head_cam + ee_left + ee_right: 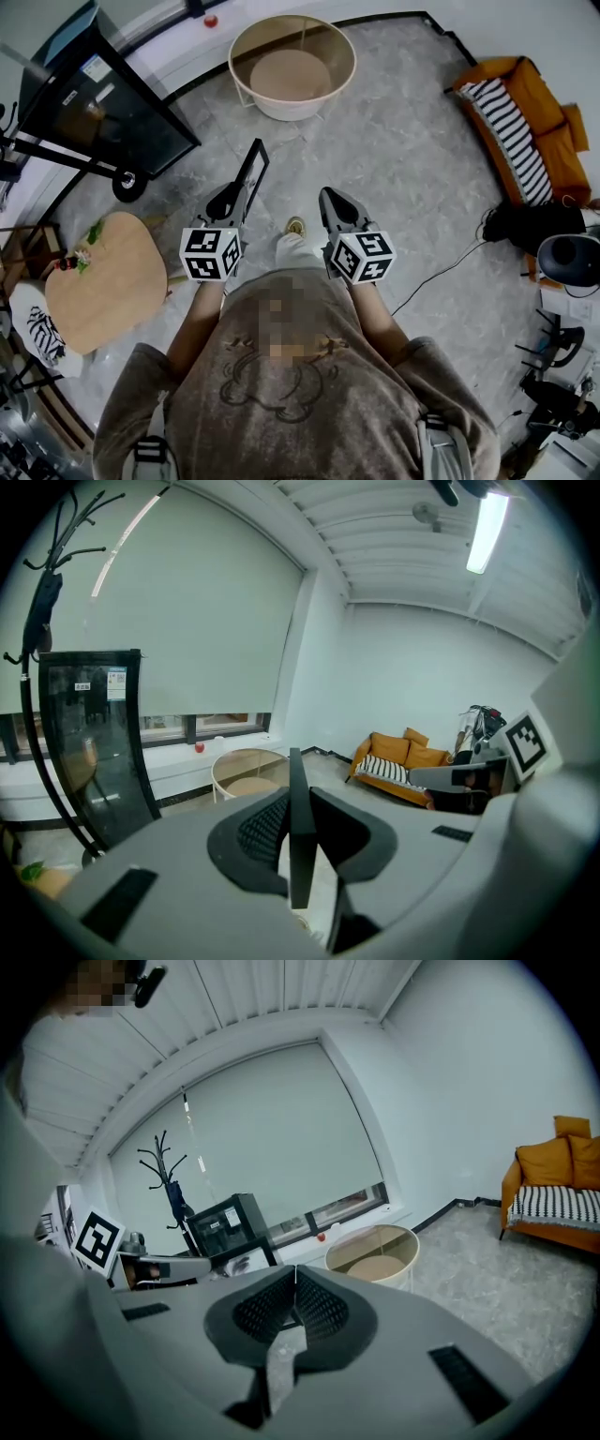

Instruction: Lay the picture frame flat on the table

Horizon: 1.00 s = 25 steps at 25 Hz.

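Observation:
The picture frame (253,170) is thin and black, and it is held on edge in the air over the floor, slanting forward. My left gripper (230,197) is shut on its lower end. In the left gripper view the frame (299,855) shows as a dark upright strip pinched between the ribbed pads of the left gripper (300,808). My right gripper (335,199) hangs beside it at about the same height, shut with nothing in it. Its pads meet in the right gripper view (295,1279). The person stands facing a round table (242,58).
The round table has a cream rim and a shelf below. A light wooden table (103,281) with small items stands at the left. A black glass-front cabinet on wheels (103,103) is at the back left. An orange sofa with a striped cushion (525,122) is at the right, with cables nearby.

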### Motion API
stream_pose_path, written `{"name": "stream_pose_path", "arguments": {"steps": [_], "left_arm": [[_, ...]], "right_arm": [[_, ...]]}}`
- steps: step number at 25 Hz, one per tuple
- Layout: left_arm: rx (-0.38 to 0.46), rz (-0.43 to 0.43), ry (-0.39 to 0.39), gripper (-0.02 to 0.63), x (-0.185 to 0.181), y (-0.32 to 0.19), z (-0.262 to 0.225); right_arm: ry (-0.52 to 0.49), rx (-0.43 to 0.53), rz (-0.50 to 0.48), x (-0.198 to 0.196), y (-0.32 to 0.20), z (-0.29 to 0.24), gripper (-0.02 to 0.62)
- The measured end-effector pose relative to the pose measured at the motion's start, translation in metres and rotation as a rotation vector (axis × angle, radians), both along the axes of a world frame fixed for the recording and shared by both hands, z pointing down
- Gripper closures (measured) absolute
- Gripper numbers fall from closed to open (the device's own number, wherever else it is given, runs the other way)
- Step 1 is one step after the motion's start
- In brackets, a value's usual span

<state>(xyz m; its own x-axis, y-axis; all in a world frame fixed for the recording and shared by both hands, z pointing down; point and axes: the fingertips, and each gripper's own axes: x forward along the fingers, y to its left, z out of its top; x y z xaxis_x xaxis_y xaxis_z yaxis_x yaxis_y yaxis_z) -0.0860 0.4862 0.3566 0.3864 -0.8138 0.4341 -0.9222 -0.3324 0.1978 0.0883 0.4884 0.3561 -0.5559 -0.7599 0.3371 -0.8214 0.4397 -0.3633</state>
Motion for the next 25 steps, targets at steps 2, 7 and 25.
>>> {"name": "stream_pose_path", "arguments": {"steps": [2, 7, 25], "left_arm": [[-0.001, -0.006, 0.001, 0.525, 0.004, -0.014, 0.000], [0.005, -0.026, 0.007, 0.525, 0.018, -0.048, -0.004], [0.037, -0.112, 0.009, 0.525, 0.031, -0.120, -0.008]], "right_arm": [[-0.002, 0.003, -0.008, 0.004, -0.014, -0.002, 0.575], [-0.002, 0.003, -0.033, 0.017, -0.051, -0.004, 0.575], [-0.014, 0.002, -0.134, 0.028, -0.135, 0.007, 0.575]]}}
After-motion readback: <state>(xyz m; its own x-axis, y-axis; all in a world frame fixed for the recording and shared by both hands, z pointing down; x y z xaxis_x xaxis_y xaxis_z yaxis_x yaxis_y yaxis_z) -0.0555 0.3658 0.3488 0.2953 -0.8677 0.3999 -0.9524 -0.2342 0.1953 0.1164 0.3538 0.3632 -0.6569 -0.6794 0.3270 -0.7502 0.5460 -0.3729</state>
